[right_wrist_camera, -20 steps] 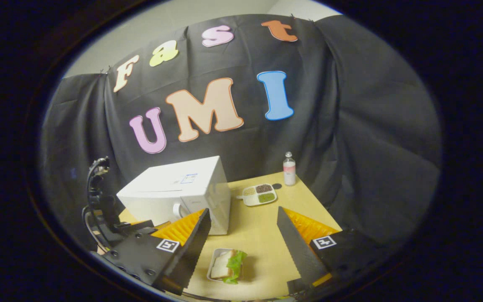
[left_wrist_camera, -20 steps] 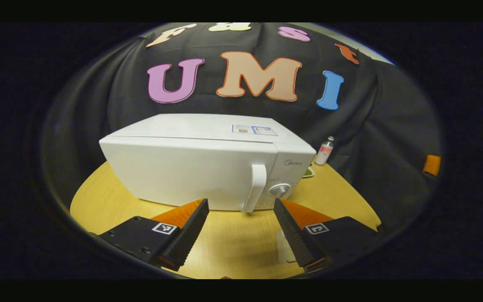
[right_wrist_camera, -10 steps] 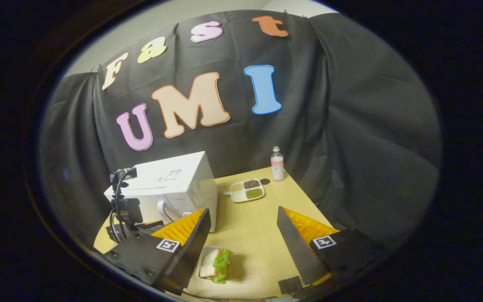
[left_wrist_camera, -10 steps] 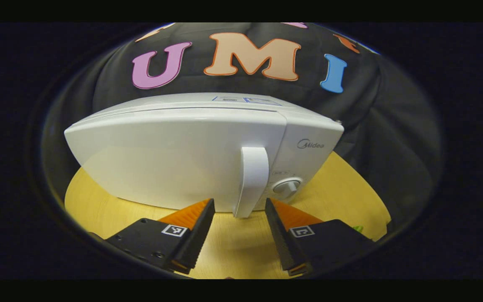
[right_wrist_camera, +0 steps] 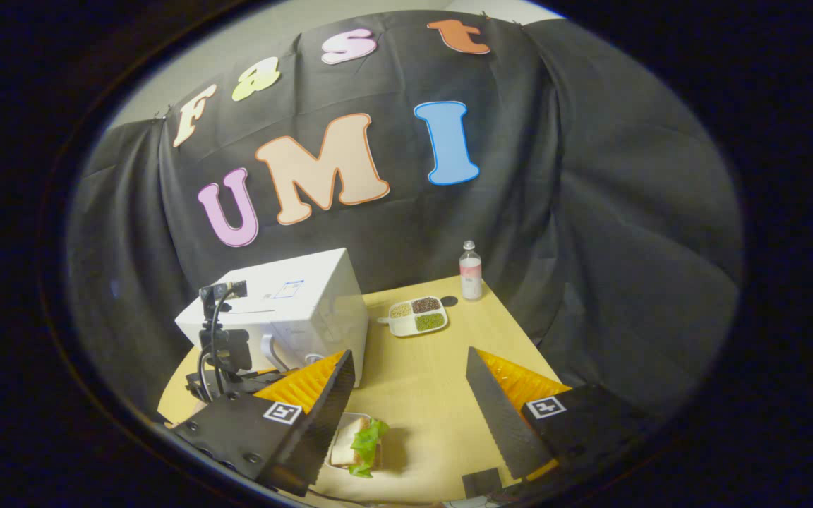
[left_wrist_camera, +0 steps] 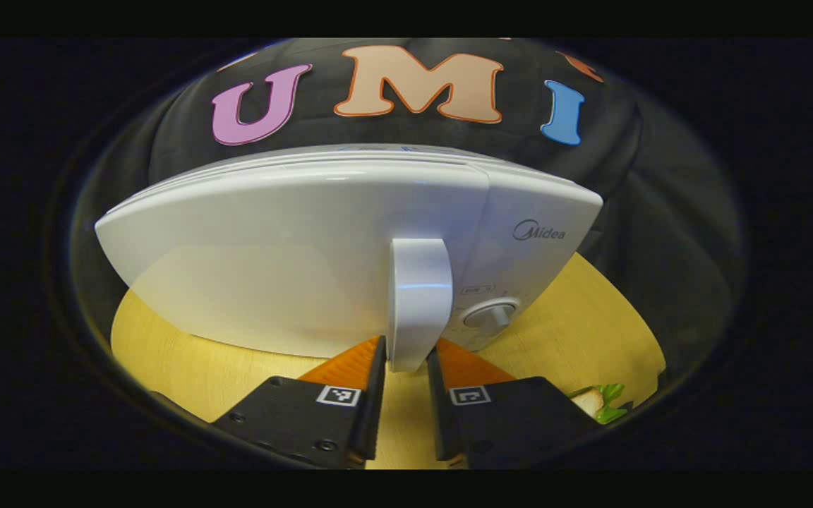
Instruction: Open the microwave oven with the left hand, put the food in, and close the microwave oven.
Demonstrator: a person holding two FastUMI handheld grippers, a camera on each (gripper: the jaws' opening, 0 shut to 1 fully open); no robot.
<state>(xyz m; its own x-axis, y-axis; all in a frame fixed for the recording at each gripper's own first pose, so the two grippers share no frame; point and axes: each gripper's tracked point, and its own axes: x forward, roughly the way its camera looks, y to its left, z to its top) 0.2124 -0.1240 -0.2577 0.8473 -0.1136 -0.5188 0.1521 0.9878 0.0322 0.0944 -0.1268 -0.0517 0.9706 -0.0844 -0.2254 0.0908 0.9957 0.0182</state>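
The white microwave (left_wrist_camera: 293, 268) stands close ahead on the table with its door shut. My left gripper (left_wrist_camera: 405, 347) has its fingers closed on either side of the lower end of the upright door handle (left_wrist_camera: 418, 296). In the right gripper view the microwave (right_wrist_camera: 308, 310) sits at the left, with the left gripper and its cabled camera (right_wrist_camera: 223, 349) at its front. The food, a sandwich with lettuce in a small clear container (right_wrist_camera: 356, 446), lies on the table beside my left finger. My right gripper (right_wrist_camera: 410, 361) hangs open above the table, holding nothing. The sandwich's edge (left_wrist_camera: 600, 398) also peeks in at the lower right.
A round dial (left_wrist_camera: 491, 312) sits right of the handle. A divided white dish of grains (right_wrist_camera: 417, 315) and a small bottle (right_wrist_camera: 471, 280) stand at the far side of the wooden table (right_wrist_camera: 442, 374). Black cloth hangs behind the table and to its right.
My left gripper has moved in to the microwave and its fingers have closed from wide open onto the door handle. The right gripper has shifted slightly and stays open.
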